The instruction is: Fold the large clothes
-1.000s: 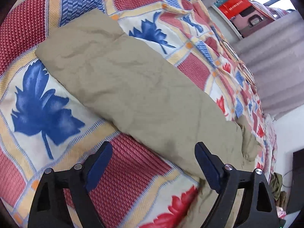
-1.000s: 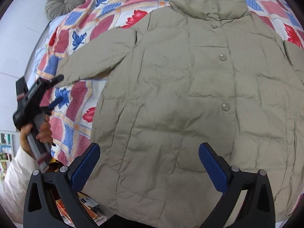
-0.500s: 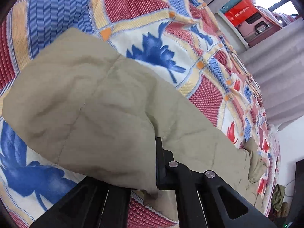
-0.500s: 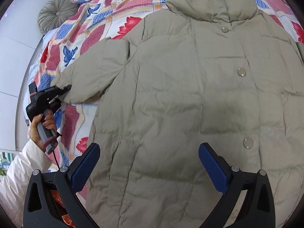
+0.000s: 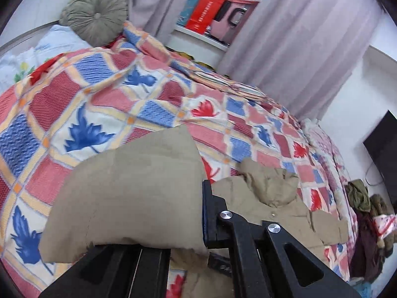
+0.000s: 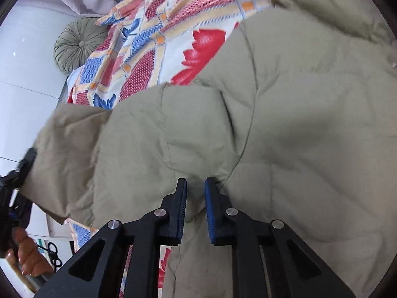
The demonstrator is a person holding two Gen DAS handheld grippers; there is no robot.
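A large khaki padded jacket [image 6: 310, 124] lies spread on a patchwork bedspread [image 5: 99, 94]. My left gripper [image 5: 202, 198] is shut on the end of its sleeve [image 5: 134, 193], which hangs lifted above the bed and covers one finger. In the right wrist view the same sleeve [image 6: 74, 161] stretches left to the left gripper [image 6: 22, 171], held by a hand [image 6: 27, 255]. My right gripper [image 6: 195, 186] sits low on the jacket where sleeve meets body. Its jaws are closing, with a puckered fold of fabric pinched between the blue pads. The collar [image 5: 268, 181] is bunched up.
A round grey-green cushion [image 5: 94, 15] lies at the head of the bed. Curtains [image 5: 297, 37] and a sill with boxes [image 5: 203, 12] stand behind. A heap of clothes [image 5: 364, 223] and a dark screen [image 5: 382, 144] are off the bed's far side.
The left gripper shut on the sleeve end and raised it off the bed. The right gripper dropped onto the jacket near the sleeve's root, and its jaws went from wide to nearly together.
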